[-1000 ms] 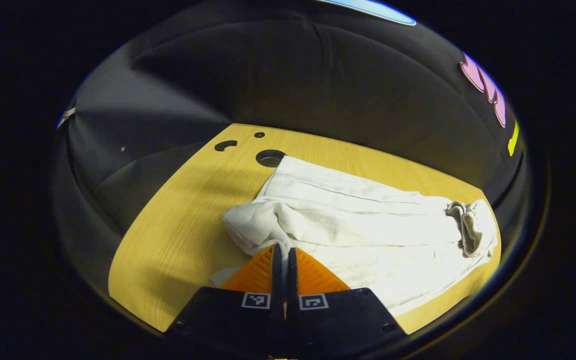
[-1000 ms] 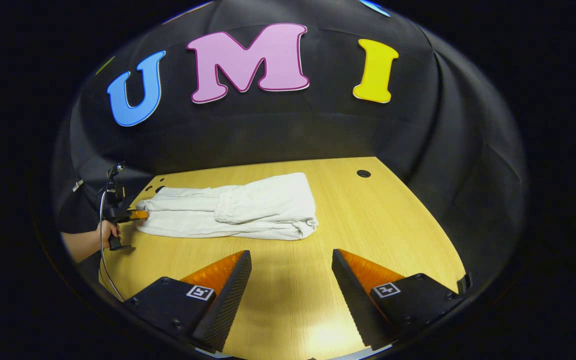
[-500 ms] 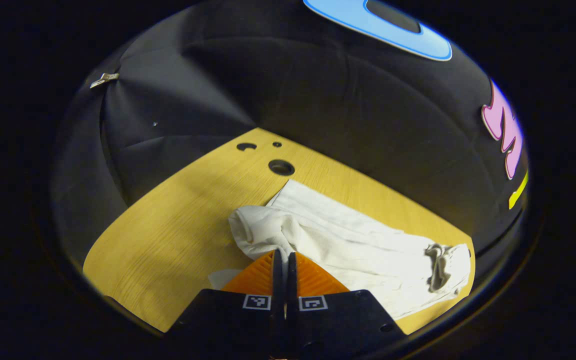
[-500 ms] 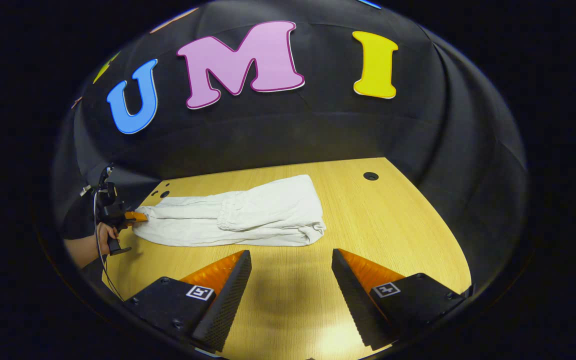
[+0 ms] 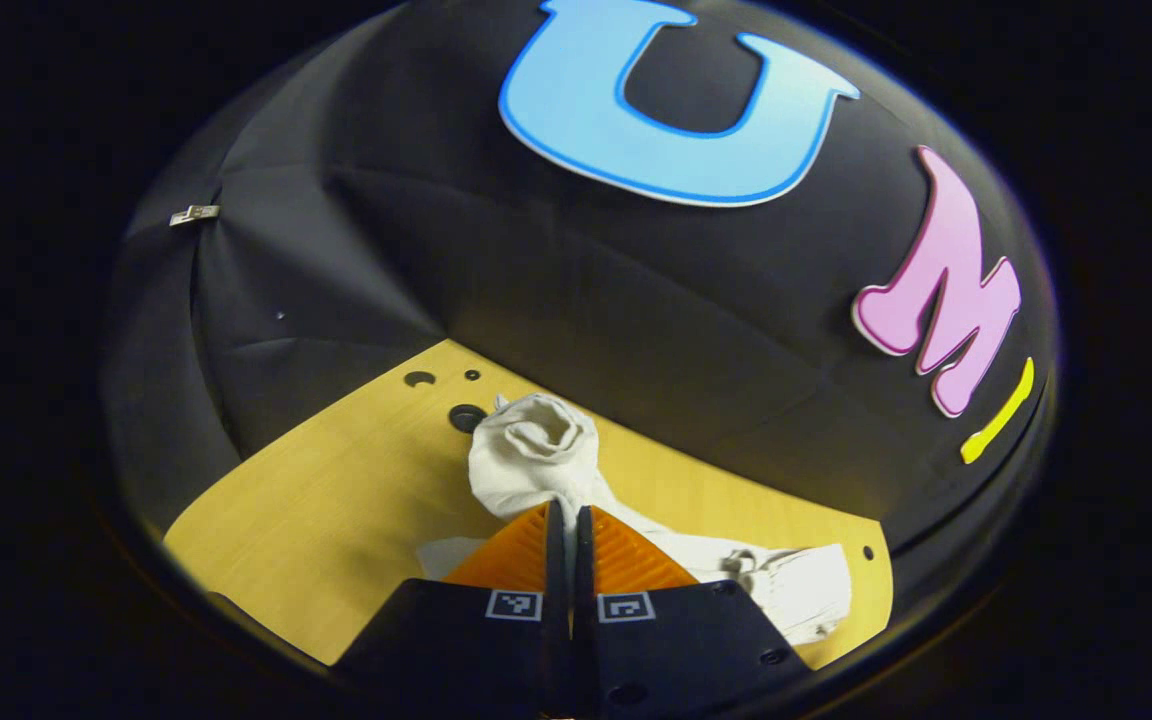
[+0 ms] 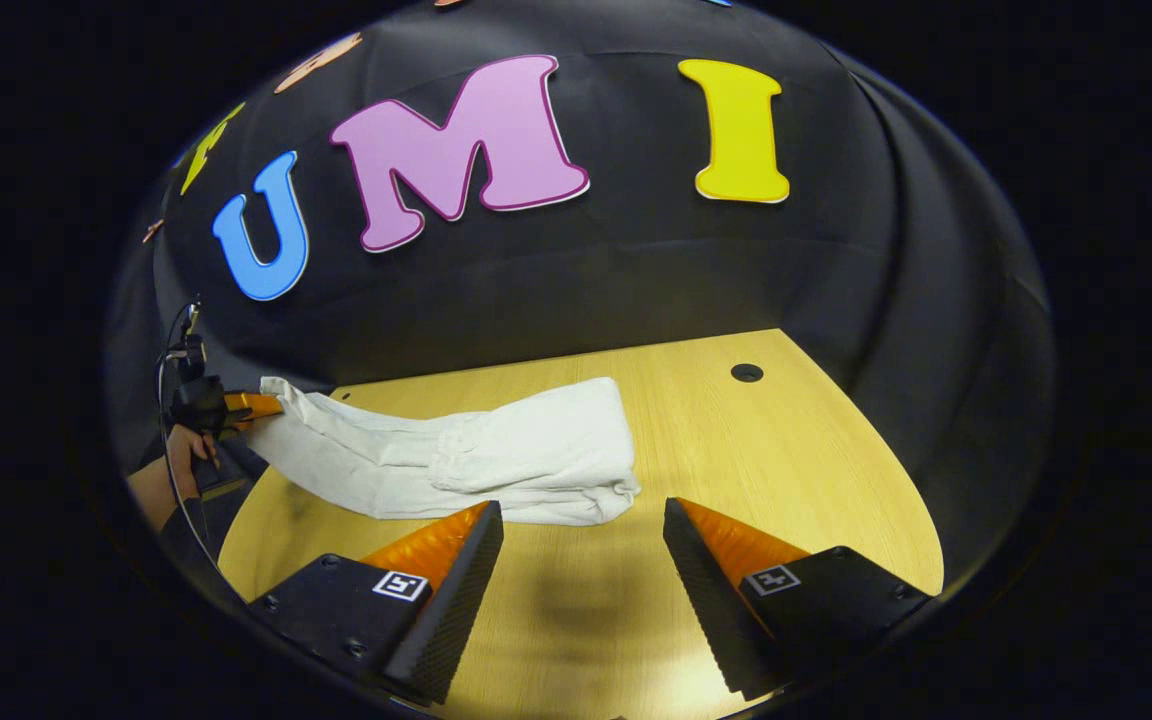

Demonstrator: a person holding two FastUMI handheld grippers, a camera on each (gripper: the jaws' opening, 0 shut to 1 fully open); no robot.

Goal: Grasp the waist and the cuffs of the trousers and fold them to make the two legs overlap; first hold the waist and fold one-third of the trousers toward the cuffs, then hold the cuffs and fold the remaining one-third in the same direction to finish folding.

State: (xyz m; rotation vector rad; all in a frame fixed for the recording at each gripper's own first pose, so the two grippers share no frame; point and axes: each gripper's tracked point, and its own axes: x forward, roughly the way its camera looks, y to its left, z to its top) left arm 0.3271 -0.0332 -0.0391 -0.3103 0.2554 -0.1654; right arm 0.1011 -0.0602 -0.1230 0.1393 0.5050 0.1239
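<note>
Where the cloth bunches just ahead of the left hand-held gripper [image 5: 562, 520], item one is entered: white trousers [image 6: 496, 460], soft, light and limp by the look of them, sagging in a slack span between the pinched cuff end and the part lying on the bench [image 6: 786, 470]. Left hand-held gripper: fingers pressed together on the cuff end, which is lifted clear of the bench and puffs out in a loose knot above the fingertips; seen far off to the left from the right gripper view, with a person's hand [image 6: 181, 450] beneath it. Right hand-held gripper [image 6: 584, 530]: fingers spread wide, holding nothing, hovering just short of the folded waist end, which lies flat directly ahead of it. Handling, judged: fabric will drape and crease, not slide as a slab; best taken at hems and folded edges, catching all layers. Surface: pale wood-grain bench, smooth, with round holes [image 5: 464, 416] beyond the left fingertips and one hole [image 6: 746, 373] ahead and right of the right gripper. Room: black cloth booth wall [image 6: 636, 280] close behind.
</note>
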